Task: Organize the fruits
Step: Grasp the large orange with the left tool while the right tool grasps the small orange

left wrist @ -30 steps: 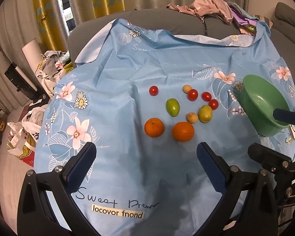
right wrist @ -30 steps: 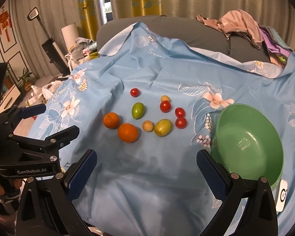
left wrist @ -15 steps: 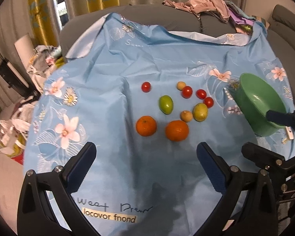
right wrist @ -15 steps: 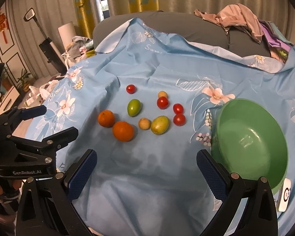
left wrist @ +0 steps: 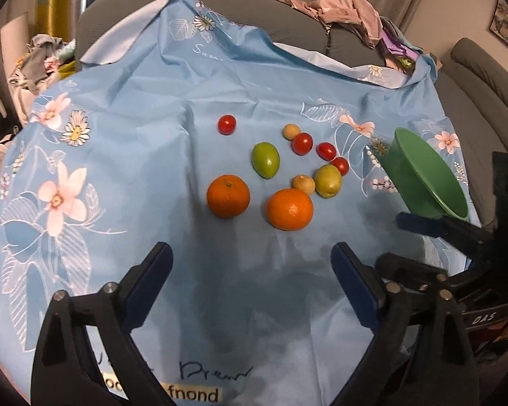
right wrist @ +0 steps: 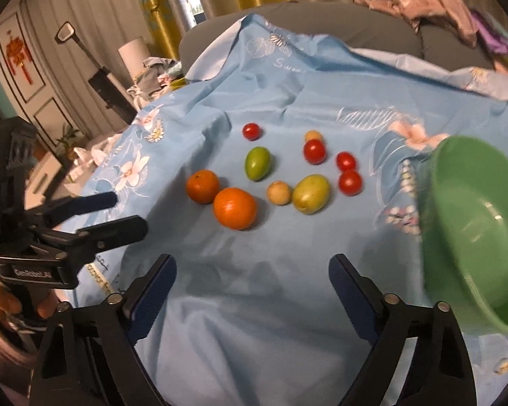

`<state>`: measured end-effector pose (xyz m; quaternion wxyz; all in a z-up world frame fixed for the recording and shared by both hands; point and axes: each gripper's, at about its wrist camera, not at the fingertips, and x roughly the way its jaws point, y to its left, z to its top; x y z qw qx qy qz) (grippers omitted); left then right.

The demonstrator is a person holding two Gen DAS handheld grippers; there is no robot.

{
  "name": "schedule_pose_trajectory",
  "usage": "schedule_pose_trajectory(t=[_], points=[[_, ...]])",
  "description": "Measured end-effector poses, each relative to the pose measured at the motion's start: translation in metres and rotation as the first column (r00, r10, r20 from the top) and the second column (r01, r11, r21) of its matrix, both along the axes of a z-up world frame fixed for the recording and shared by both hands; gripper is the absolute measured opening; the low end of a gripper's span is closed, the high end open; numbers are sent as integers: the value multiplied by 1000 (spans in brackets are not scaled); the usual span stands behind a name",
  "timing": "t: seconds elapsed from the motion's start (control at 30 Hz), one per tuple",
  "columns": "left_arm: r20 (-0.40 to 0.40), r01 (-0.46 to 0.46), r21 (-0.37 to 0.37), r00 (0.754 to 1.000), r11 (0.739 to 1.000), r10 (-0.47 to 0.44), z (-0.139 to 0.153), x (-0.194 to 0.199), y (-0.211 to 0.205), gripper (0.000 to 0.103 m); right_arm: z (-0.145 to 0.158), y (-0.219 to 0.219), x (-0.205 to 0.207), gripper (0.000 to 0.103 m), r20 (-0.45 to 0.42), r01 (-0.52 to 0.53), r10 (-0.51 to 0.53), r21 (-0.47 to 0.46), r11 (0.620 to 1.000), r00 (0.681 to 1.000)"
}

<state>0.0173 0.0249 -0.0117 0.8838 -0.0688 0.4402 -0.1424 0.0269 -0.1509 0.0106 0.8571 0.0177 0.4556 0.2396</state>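
Left wrist view: fruits lie ahead of both claws, bowl off to the right

Nearest, the left claw [left wrist: 250, 272] is closing with only bare cloth [left wrist: 118, 155] between its jaws; the right claw [right wrist: 252, 282] is closing too, on nothing. Just beyond the left claw sit two oranges, the near orange [left wrist: 289, 208] straight ahead and about as close to either claw. Farther on lie green fruits and tomatoes [left wrist: 302, 143]. The empty green bowl [right wrist: 470, 237] sits beside the right claw, so that hand looks nearer for drops
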Motion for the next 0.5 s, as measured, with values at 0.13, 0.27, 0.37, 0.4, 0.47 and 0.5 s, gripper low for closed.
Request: schedule_pose_trajectory(t=[0.13,0.27,0.37,0.4,0.47,0.5], points=[[16,26,40,1000,999,-26,-4,11,-3,81,-10,10,6,80,-6,-31,31,26,999,999],[23,77,72,997,994,-79,-7,27,-5,74,-17,20,18,72,-9,-49,49,28,998,999],[32,120,89,992,989,-123,-7,37,-6,67,-24,28,30,72,-6,-55,55,23,998,998],[37,139,96,989,986,-143,-6,41,-8,65,-27,31,34,70,-8,-61,61,21,998,998],[32,162,119,985,980,-167,-9,48,-9,63,-33,34,42,64,-23,-70,70,13,997,997],[26,168,127,985,977,-173,-11,51,-10,61,-36,37,46,63,-31,-74,74,7,997,997]])
